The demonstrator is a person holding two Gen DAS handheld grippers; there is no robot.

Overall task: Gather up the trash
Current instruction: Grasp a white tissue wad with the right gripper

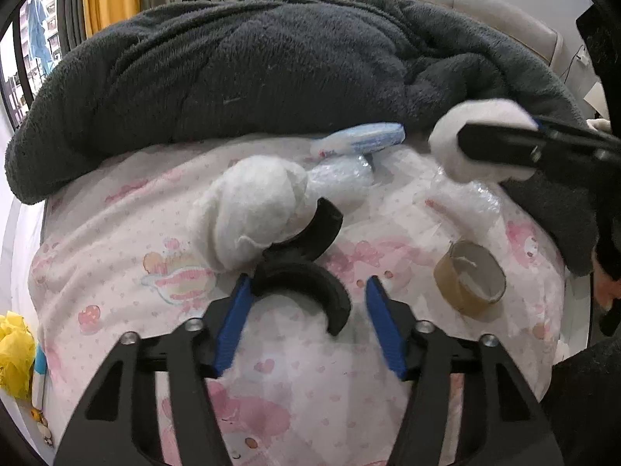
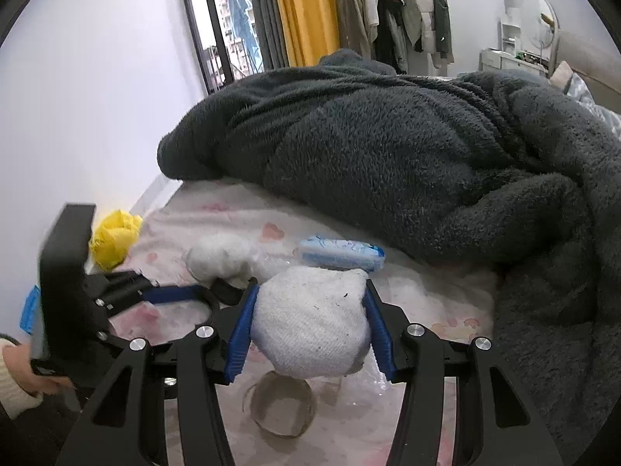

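Note:
My left gripper (image 1: 308, 291) is open, low over the pink-printed bed sheet (image 1: 116, 256), straddling one end of a black S-shaped plastic piece (image 1: 306, 272). A white cotton wad (image 1: 248, 213) lies just beyond it on the left. My right gripper (image 2: 308, 310) is shut on a second white wad (image 2: 310, 322), held above the sheet; it also shows in the left wrist view (image 1: 477, 139). An empty brown tape roll (image 1: 469, 277) lies at the right, under the right gripper (image 2: 281, 407). A blue-white packet (image 1: 361, 138) and clear crumpled plastic (image 1: 341, 180) lie by the blanket.
A dark fleece blanket (image 1: 271, 66) is heaped across the far side of the bed and down the right. A yellow bag (image 1: 13, 353) hangs at the bed's left edge by the wall. Clothes hang on a rack (image 2: 396, 11) beyond.

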